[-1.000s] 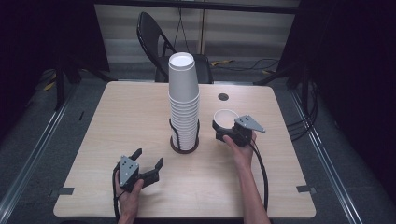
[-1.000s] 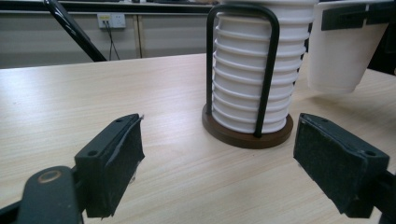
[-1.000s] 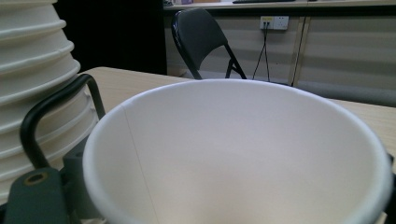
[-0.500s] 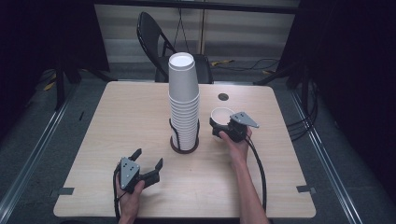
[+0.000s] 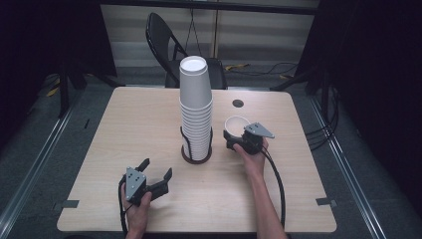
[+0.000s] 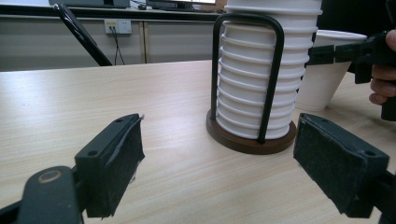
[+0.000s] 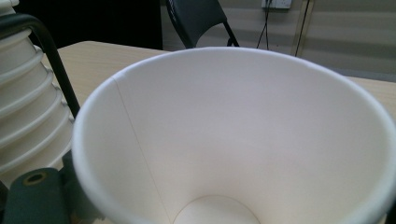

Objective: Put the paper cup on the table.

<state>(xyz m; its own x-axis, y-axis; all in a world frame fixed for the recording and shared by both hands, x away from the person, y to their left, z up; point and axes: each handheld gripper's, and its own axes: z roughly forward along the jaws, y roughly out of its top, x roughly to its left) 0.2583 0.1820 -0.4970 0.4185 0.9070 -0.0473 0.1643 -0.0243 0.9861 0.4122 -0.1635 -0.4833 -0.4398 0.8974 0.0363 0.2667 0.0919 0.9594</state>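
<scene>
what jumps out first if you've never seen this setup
The tall stack of white cups in its black wire holder stands mid-table and draws the eye first. Just to its right, the right claw grips a single white cup, upright with its mouth open. Near the front edge, the left claw rests open, holding nothing.

A matt, smooth white paper finish is seen on the single open cup [image 7: 243, 140] and the tall stack of ribbed white paper cups [image 5: 195, 107]. The stack is carried by a round dark-brown wooden base [image 6: 250, 141] with a black metal wire frame [image 6: 271, 79]. A pale, matt wood grain is shown by the light wooden table top [image 5: 124, 129], and the left gripper [image 6: 219, 161] is faced with rough black foam pads [image 6: 334, 161].
</scene>
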